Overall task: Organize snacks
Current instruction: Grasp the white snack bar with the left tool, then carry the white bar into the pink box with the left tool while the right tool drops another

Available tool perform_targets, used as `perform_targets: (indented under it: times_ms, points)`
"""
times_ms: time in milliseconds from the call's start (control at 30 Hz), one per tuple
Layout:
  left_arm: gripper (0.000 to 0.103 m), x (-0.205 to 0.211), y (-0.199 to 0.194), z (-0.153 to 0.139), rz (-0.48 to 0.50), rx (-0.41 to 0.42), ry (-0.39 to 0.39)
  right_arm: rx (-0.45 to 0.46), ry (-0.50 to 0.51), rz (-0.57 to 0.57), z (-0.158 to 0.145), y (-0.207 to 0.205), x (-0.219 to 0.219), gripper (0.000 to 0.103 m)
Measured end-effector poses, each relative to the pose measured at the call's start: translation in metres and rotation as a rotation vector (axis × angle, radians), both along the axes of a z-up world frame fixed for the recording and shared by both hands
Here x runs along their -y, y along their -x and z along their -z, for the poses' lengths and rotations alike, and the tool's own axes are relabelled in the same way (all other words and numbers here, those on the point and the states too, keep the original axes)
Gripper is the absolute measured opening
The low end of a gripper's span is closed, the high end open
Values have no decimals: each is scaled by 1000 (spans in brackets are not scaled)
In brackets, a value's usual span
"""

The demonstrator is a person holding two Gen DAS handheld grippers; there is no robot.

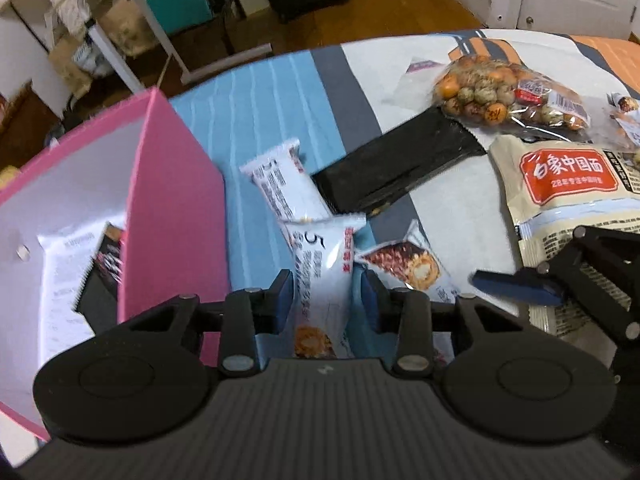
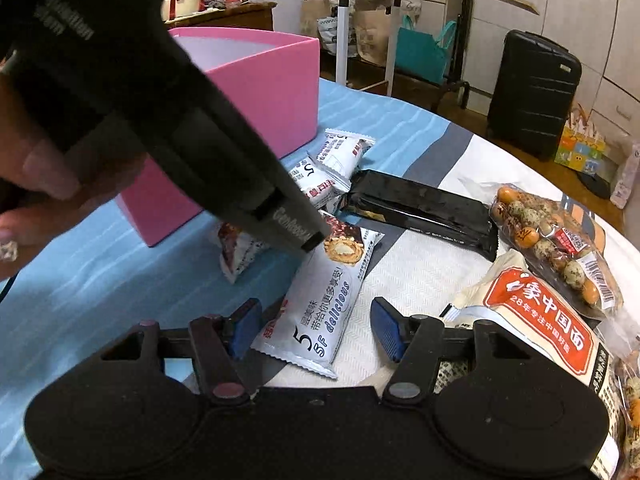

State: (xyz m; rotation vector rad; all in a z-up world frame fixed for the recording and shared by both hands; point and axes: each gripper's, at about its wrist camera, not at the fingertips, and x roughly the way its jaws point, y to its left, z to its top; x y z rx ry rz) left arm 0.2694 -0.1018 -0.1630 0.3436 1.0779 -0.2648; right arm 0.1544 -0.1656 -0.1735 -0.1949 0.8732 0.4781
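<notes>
Snack bar [image 1: 324,276], white wrapper with a big "5" and a pastry picture, sits between the left tool's [image 1: 325,300] blue pads, clamped, just right of the pink box [image 1: 172,208]. Right tool [image 2: 316,330] hovers low with jaws spread around another white bar [image 2: 320,304] lying flat on the bedspread [image 2: 100,280], not gripping it. Right wrist count: four white bars, one black pack [image 2: 420,210], one noodle bag [image 2: 536,320], one bag of coated nuts [image 2: 556,236].
</notes>
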Motion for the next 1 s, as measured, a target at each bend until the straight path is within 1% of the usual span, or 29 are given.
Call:
perform_targets:
  times_ms: [100, 167, 200, 267, 333, 367, 433, 600, 700, 800, 1000]
  points:
    - [37, -6, 0, 11, -34, -19, 38, 24, 33, -11, 3, 4, -6, 61]
    - [35, -12, 0, 18, -61, -32, 73, 31, 46, -13, 5, 7, -9, 55]
    - [35, -16, 1, 20, -75, -28, 99, 35, 53, -9, 6, 8, -11, 55]
    - [28, -20, 5, 21, -79, -6, 132, 44, 67, 2, 6, 8, -12, 49]
    - [27, -20, 8, 21, -71, 5, 131, 40, 60, 29, 6, 7, -12, 46]
    - [27, -20, 9, 22, -70, 11, 131, 38, 54, 41, 5, 6, -12, 40]
    - [26, -21, 12, 21, -72, 18, 139, 38, 46, 68, 3, 6, -11, 36]
    - [25, -26, 17, 13, -83, -9, 179, 27, 18, 122, -5, 10, -5, 33]
    - [25, -29, 23, 1, -78, -20, 201, 4, -6, 150, -11, 15, 1, 33]
    - [25, -32, 30, -11, -66, -38, 204, -18, -32, 155, -17, 21, 4, 34]
    - [25, -44, 52, -29, -47, -114, 238, -120, -88, 185, -32, 37, 10, 34]
